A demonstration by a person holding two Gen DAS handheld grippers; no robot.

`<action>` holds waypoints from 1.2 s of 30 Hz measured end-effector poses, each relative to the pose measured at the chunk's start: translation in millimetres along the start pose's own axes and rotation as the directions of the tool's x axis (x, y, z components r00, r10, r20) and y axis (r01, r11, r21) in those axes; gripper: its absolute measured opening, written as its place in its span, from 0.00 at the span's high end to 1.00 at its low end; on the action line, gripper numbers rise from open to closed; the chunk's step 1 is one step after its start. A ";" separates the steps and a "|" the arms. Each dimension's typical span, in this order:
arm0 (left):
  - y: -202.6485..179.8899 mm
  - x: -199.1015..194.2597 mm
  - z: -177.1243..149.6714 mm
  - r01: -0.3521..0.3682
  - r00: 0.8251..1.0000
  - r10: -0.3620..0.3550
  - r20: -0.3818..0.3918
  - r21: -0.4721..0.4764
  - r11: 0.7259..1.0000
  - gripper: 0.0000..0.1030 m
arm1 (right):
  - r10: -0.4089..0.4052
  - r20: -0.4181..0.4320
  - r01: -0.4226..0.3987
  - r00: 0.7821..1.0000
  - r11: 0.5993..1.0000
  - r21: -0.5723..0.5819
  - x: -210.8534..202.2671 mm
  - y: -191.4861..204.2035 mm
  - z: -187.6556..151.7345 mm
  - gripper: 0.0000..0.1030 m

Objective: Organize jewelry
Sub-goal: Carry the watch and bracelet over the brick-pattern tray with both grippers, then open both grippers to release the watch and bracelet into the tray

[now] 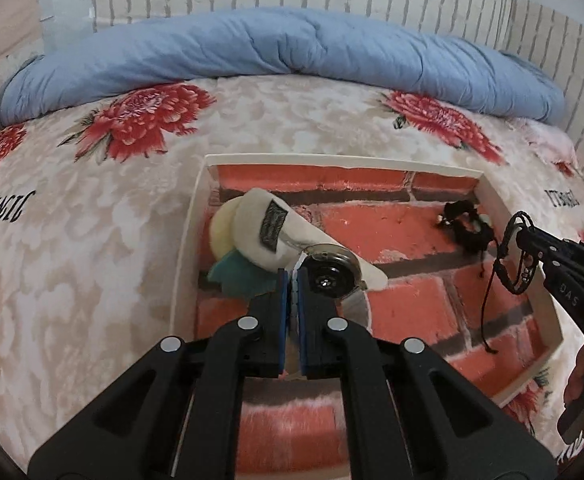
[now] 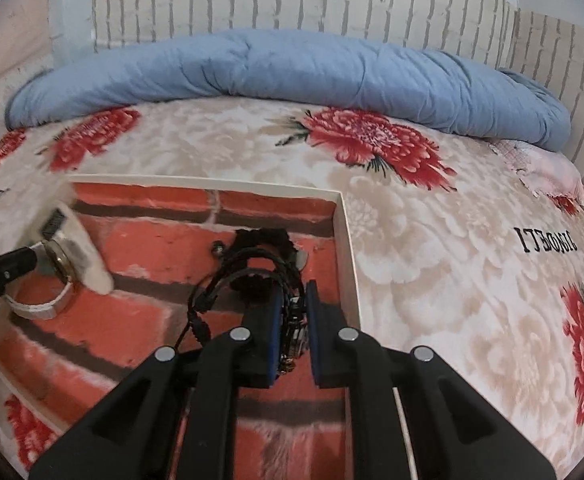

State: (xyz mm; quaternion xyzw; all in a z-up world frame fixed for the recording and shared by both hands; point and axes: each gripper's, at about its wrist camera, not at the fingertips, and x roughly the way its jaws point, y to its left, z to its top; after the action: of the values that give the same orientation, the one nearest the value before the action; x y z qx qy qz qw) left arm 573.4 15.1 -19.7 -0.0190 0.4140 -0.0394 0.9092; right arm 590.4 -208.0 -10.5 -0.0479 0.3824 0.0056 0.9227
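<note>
Two items held over the brick-print shallow white tray (image 1: 488, 188): round steel white-strapped watch (image 1: 330, 274), rigid, strap pinched in the closed left claw (image 1: 292, 280); black braided cord bracelets (image 2: 251, 280), limp, light, clamped in the closed right claw (image 2: 294, 312).

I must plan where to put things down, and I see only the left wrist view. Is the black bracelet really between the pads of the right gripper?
Observer: Yes. In the right wrist view the black cord bracelet runs between the blue pads of the right gripper, which is shut on it.
Operator: What is straight ahead of that gripper?
Observer: A black scrunchie lies on the tray floor just beyond the fingertips, near the tray's right wall.
Operator: My own fingers hide the watch strap. How does it hang?
Observer: The white strap forms a closed loop under the left gripper. I cannot tell whether it touches the floor.
</note>
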 end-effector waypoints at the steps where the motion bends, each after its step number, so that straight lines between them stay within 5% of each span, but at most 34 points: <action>1: -1.2 3.1 1.6 -0.002 1.000 0.002 -0.004 0.002 1.000 0.97 | 0.002 -0.011 -0.002 1.000 1.000 0.005 7.4 -2.1 1.5 0.88; 13: -3.9 31.0 14.6 -0.077 0.996 0.079 -0.039 0.044 0.996 0.97 | 0.021 -0.092 -0.018 0.996 0.999 0.029 47.2 -4.9 3.8 0.88; 25: 2.4 36.4 14.5 -0.080 0.995 0.082 -0.057 0.034 0.996 0.93 | 0.036 -0.147 -0.034 0.989 0.999 0.016 54.9 -4.2 1.6 0.86; 26: 2.6 34.8 14.5 -0.080 0.995 0.082 -0.056 0.036 0.996 0.89 | 0.039 -0.151 -0.039 0.988 0.999 0.005 54.3 -3.6 1.6 0.85; 28: 3.3 31.2 14.7 -0.087 0.995 0.089 -0.052 0.038 0.995 0.78 | 0.029 -0.163 -0.031 0.986 0.999 -0.010 52.2 -4.0 2.0 0.62; 30: 3.3 25.9 14.9 -0.089 0.994 0.091 -0.052 0.038 0.995 0.72 | 0.051 -0.157 -0.051 0.986 0.999 0.005 46.1 -7.4 2.3 0.59; 36: 4.6 -10.5 17.9 -0.116 0.993 0.117 -0.007 0.044 0.992 0.28 | 0.079 -0.115 -0.079 0.990 0.997 0.006 12.9 -12.9 5.5 0.43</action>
State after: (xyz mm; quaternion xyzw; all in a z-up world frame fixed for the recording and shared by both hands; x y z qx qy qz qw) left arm 580.4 20.6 -0.4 0.0249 0.4177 0.0047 0.9082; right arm 604.1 -220.6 -14.6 -0.0322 0.4364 0.0393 0.8983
